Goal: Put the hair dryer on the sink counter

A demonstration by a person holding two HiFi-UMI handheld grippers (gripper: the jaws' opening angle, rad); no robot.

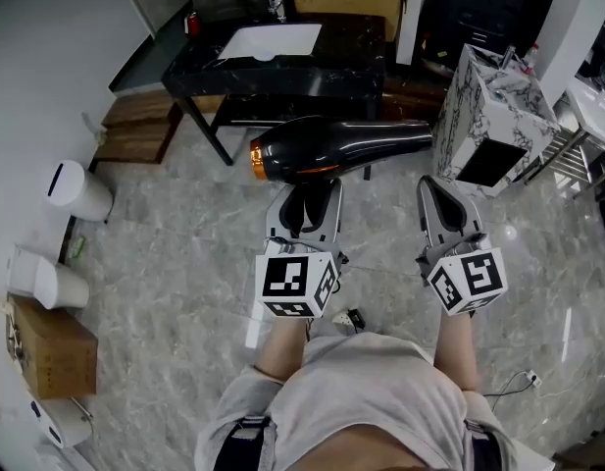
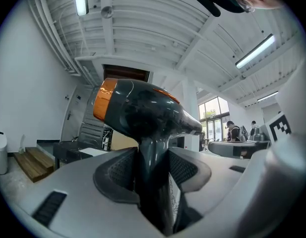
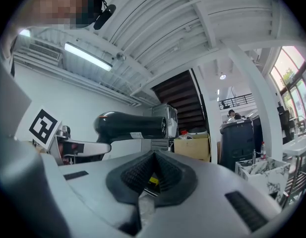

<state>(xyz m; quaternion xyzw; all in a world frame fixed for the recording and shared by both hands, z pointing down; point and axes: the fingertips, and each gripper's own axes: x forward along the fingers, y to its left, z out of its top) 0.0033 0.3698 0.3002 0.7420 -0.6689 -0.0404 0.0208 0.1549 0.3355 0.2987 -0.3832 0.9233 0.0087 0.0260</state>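
Observation:
A black hair dryer with an orange back ring is held above the floor, its barrel lying left to right. My left gripper is shut on its handle; in the left gripper view the hair dryer stands between the two jaw pads. My right gripper hangs to the right, shut with nothing in it. In the right gripper view the hair dryer shows to the left. The black sink counter with a white basin stands ahead.
A marble-patterned box stands at the right of the counter. Wooden steps lie at its left. Two white bins and a cardboard box line the left wall. Cables lie on the grey floor.

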